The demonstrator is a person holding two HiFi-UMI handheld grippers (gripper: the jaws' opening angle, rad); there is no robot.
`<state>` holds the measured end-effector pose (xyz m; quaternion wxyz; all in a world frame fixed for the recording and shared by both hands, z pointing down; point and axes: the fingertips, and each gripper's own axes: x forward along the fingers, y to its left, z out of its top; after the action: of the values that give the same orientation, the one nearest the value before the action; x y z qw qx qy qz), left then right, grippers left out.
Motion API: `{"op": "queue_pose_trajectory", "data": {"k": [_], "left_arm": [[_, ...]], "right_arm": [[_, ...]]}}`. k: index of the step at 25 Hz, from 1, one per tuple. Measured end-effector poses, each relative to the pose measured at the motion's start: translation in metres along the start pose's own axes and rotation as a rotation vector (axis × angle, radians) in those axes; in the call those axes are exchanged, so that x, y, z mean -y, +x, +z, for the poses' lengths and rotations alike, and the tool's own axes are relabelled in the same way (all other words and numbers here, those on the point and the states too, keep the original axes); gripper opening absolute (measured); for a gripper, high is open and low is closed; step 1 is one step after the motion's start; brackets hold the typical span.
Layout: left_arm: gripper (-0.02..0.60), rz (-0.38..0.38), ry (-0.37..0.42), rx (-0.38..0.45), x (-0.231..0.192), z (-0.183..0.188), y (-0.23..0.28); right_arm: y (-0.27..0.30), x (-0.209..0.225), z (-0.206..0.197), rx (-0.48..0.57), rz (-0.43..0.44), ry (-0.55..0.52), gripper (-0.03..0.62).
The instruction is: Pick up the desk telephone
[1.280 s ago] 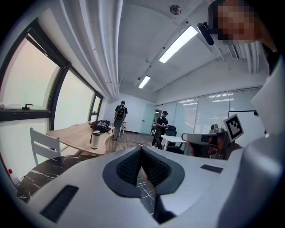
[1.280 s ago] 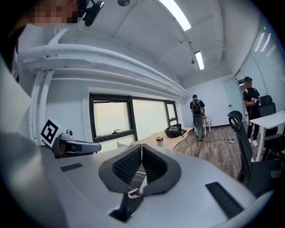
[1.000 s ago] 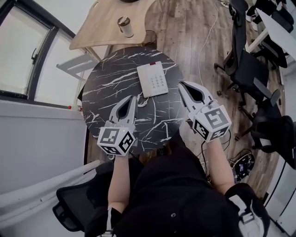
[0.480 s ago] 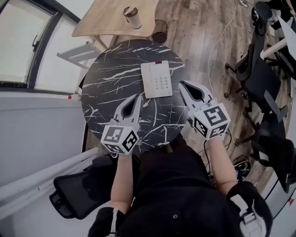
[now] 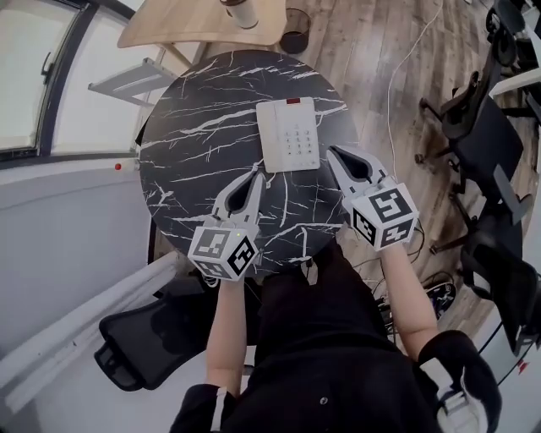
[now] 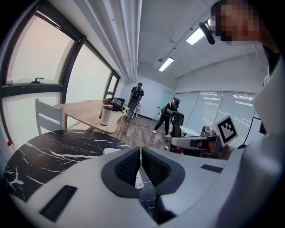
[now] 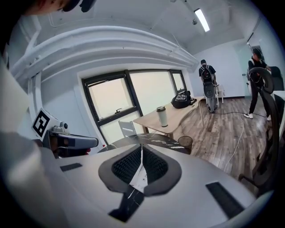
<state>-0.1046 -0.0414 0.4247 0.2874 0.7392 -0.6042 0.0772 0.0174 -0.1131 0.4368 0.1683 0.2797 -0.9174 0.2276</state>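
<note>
The round black table [image 5: 203, 144] carries the telephone [image 5: 288, 135] toward its far right edge, with its long axis running away from me. My left gripper [image 5: 256, 172] and right gripper [image 5: 332, 152], both closed on nothing, flank its near corners, the right one nearer. Both sit lower and closer than a second ago.

Obstructions and cropped items

Head view: the cup [image 5: 241, 10] and wooden table [image 5: 190, 25] are cut by the top edge. The key markings on the telephone [image 5: 289, 135] are too small to read. The near rim of the round table [image 5: 190, 127] is covered by the person's body [image 5: 321, 338]. Left gripper view: the housing of the left gripper [image 6: 141, 150] masks the telephone except a white sliver. Right gripper view: the right gripper [image 7: 142, 150] does likewise. Distant people [image 6: 137, 95] are too small for detail.
</note>
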Motion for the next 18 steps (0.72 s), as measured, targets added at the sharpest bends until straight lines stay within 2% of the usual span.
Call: {"op": "queue_pose_trajectory", "data": {"k": [7,18], "left_arm": [[0.018,-0.02,-0.05,-0.069,-0.033,-0.029,0.019],[0.026,-0.092,-0.112,-0.148,-0.073,-0.067,0.055]], "right_arm": [[0.026,0.007,-0.04,-0.091,-0.035,0.04,0.033],[0.057,0.02,-0.088,-0.219,-0.109,0.067,0.034]]}}
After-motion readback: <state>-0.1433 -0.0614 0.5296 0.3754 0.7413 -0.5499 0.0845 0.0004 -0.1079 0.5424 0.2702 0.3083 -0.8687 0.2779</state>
